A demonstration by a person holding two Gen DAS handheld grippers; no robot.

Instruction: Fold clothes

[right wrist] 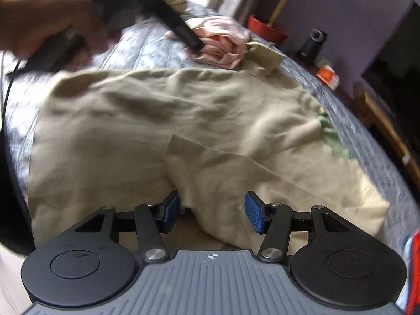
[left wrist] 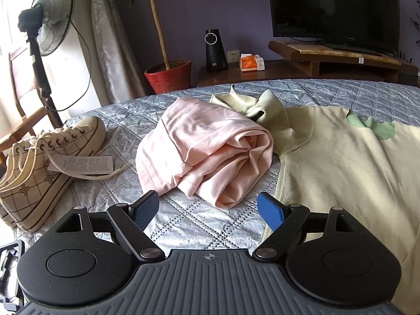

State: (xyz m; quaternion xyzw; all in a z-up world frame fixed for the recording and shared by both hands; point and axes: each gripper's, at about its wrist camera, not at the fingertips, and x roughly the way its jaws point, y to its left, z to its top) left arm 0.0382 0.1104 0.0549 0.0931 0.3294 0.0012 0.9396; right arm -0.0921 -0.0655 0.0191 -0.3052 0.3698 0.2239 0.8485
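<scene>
**Cream top spread on bed, both grippers apart**

Left hand-held gripper (left wrist: 208, 208): jaws wide apart, nothing between the pads, hovering over the grey quilted bed (left wrist: 178, 218) near the pink garment. In right-wrist view it shows far left as a blurred dark shape, gripped by a person's hand (right wrist: 44, 18).

Right hand-held gripper (right wrist: 212, 211): jaws about half apart. A fold of the cream top (right wrist: 147, 120) lies between the pads; the left pad looks to touch the cloth, the right pad stands clear of it, so no clamp. Frame is blurred.

Cream top (left wrist: 346, 162): lies mostly flat on the bed, right of centre in left-wrist view, w/ a green patch (left wrist: 372, 128) near its far edge. One flap is folded back over the body at the near side in right-wrist view. A sleeve or hood part is bunched at the far end, touching the pink garment.

Pink garment (left wrist: 207, 149): crumpled in a loose roll, centre of bed, just left of the cream top.

Other stuff: pair of cream checked sneakers (left wrist: 44, 168) w/ a paper tag on the bed at left, well apart from the clothes. Past the bed: standing fan (left wrist: 50, 18), potted plant in red pot (left wrist: 169, 74), black speaker (left wrist: 215, 51), orange box (left wrist: 252, 63), TV (left wrist: 333, 8) on a wood stand.
</scene>
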